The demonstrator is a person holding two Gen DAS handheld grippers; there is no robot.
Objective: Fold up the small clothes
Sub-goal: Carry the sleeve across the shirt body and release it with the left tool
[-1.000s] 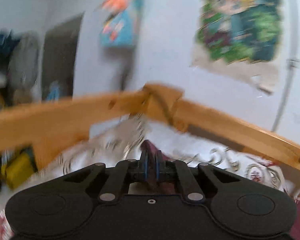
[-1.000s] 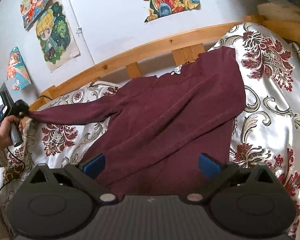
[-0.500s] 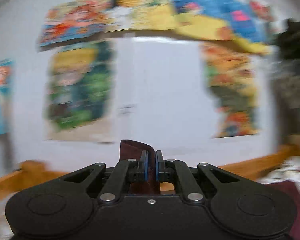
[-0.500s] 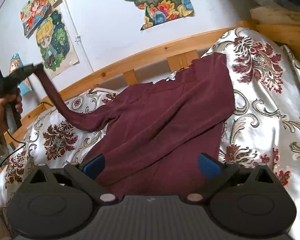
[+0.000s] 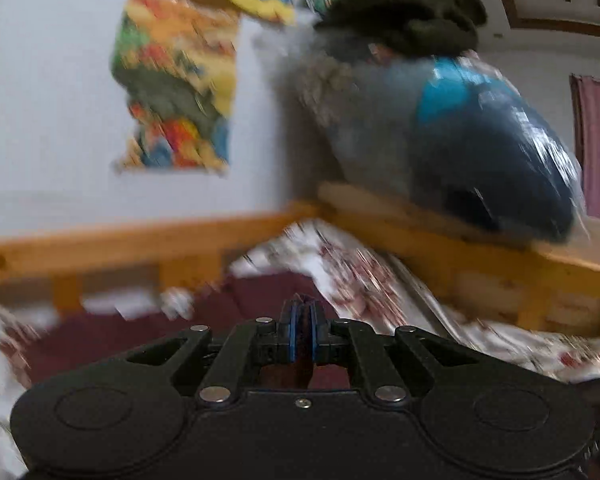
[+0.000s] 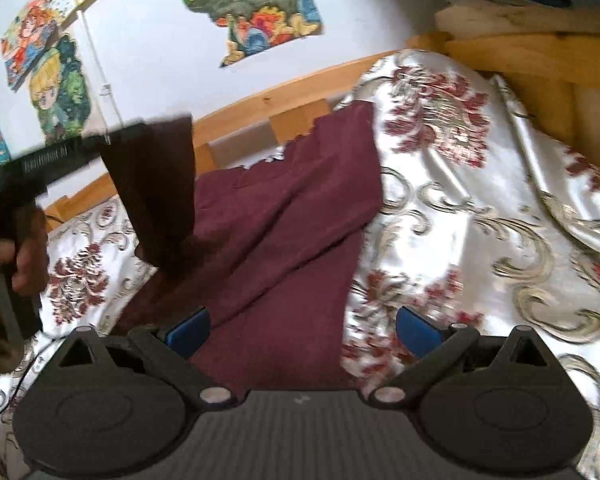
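Swinging in from the far left, the left gripper (image 6: 140,136) now carries the sleeve (image 6: 160,200) clamped in its closed jaws over the maroon top (image 6: 284,240) spread mid-bed, ready to fold inward, while the right gripper (image 6: 300,328) hovers wide open near the hem.

The left gripper (image 5: 303,334), its jaws closed tight on a fold of maroon cloth, is held raised in the person's left hand (image 6: 18,254), fingers wrapped around the handle. The right gripper (image 6: 303,326) points slightly downward, its blue-padded jaws spread wide and empty.
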